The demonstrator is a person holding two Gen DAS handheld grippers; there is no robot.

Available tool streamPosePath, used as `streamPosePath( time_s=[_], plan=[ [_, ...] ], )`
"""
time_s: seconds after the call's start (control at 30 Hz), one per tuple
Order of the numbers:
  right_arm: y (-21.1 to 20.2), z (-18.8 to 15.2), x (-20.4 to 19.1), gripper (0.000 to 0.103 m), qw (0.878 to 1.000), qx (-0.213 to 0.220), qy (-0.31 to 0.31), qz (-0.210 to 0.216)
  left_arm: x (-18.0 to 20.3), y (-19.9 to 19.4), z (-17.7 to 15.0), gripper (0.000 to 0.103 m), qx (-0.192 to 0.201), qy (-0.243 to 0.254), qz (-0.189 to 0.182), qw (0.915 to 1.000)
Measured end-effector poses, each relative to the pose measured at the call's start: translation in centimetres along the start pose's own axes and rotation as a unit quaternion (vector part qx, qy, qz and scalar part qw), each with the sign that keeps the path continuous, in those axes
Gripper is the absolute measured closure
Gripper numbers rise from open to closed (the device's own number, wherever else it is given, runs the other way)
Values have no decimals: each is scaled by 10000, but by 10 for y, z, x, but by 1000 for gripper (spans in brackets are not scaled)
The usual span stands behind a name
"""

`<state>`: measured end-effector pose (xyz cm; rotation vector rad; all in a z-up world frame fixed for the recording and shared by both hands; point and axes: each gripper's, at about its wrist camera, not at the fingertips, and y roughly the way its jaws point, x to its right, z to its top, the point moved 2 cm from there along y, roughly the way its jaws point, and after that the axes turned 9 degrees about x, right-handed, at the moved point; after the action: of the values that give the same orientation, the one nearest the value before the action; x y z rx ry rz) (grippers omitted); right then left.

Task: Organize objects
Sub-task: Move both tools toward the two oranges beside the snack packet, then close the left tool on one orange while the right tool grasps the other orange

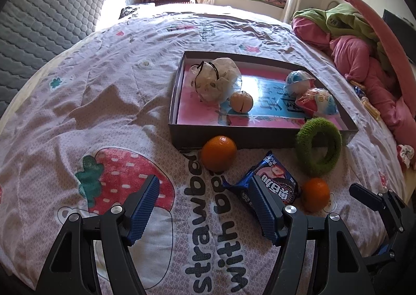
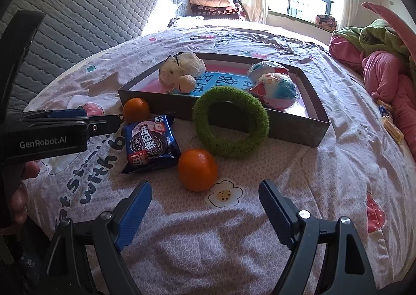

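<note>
Box on bed: holds bag, peeled orange, two wrapped balls. Outside, at its near wall: green ring, two oranges, cookie pack, partly hidden in left view by a finger. Left claw and right claw released, empty. Right view alone shows a hand, cut off.

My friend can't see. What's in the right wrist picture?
Open gripper jaws hover over a bed, nearest an orange. Beyond lie a cookie pack, another orange, and a green ring leaning on a box of wrapped things.
</note>
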<state>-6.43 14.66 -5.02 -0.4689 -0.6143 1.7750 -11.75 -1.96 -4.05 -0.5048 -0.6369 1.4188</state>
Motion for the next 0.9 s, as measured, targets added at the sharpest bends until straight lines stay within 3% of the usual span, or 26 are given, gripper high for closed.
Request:
streamPosePath(
  time_s=[0.43, 0.53, 0.9],
  plan=[
    [14, -1, 2, 24, 9998, -140, 100, 35, 0, 22, 9, 35, -40, -89, -169, 9998],
    [16, -1, 2, 29, 9999, -128, 102, 7, 2, 27, 10, 43, -54, -71, -192, 9998],
    [27, 0, 2, 42, 9997, -154, 185, 17, 5, 44, 10, 57, -153, -101, -296, 9994]
  ],
)
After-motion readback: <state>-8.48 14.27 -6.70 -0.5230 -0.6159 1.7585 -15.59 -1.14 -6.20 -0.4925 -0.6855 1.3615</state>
